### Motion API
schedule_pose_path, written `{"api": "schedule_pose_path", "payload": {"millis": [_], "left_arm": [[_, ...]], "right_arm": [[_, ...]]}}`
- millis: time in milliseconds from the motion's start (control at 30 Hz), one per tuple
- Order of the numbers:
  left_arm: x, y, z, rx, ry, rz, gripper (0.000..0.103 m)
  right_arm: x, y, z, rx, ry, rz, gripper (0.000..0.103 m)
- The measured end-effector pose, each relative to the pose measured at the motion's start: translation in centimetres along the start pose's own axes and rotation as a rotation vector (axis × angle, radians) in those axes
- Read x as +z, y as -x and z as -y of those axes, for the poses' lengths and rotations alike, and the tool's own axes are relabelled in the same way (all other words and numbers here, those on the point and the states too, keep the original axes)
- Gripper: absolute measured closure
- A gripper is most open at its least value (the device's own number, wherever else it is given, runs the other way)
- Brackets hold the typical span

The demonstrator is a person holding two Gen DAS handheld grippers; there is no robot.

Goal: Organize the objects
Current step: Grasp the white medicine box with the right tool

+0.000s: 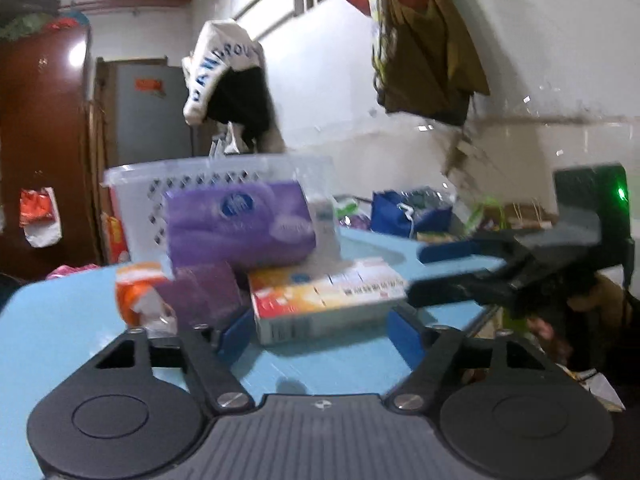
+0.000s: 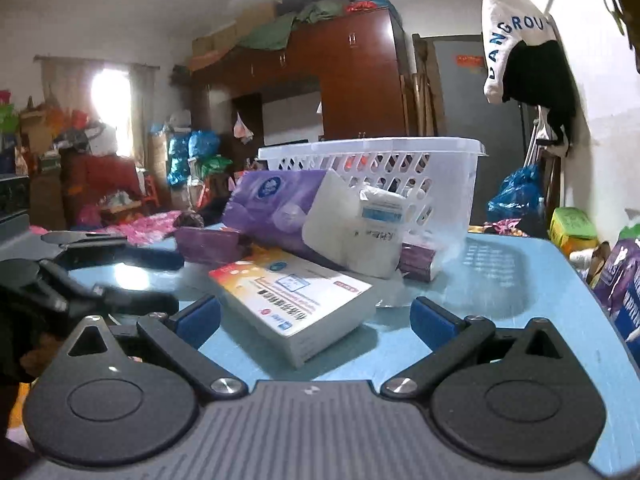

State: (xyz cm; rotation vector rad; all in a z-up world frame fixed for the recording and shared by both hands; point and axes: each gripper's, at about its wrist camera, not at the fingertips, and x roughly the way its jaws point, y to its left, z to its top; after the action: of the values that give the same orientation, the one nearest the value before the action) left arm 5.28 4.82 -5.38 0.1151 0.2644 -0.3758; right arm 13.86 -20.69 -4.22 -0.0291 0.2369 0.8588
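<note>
From the left wrist, the left gripper (image 1: 320,330) has open fingers around the flat white-and-orange cardboard box (image 1: 324,300) on the blue worktop (image 1: 60,320), not squeezing. From the right wrist, the right gripper (image 2: 316,318) gapes wide, empty. The box (image 2: 292,300) looks light and stiff; grab its long sides.

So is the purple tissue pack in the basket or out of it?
Out. The purple tissue pack sits on the blue table in front of the white basket, leaning on the flat box.

Tissue pack (image 2: 276,208) leans on box (image 2: 296,300); basket (image 2: 400,168) behind.
</note>
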Motion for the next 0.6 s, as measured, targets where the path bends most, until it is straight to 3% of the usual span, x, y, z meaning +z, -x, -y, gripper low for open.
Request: {"api": "schedule_pose_path", "payload": {"millis": [267, 500, 600], "left_arm": [[-0.6, -2.0, -1.2, 0.012, 0.034, -0.052, 0.033], [-0.4, -2.7, -2.0, -0.019, 0.053, -0.047, 0.033], [-0.4, -2.8, -1.7, -0.027, 0.031, -0.055, 0.045]], "right_arm": [[-1.9, -0.1, -0.2, 0.04, 0.016, -0.049, 0.005], [-2.1, -0.3, -0.1, 0.065, 0.06, -0.049, 0.024], [-1.9, -0.3, 0.3, 0.068, 0.062, -0.053, 0.032]]}}
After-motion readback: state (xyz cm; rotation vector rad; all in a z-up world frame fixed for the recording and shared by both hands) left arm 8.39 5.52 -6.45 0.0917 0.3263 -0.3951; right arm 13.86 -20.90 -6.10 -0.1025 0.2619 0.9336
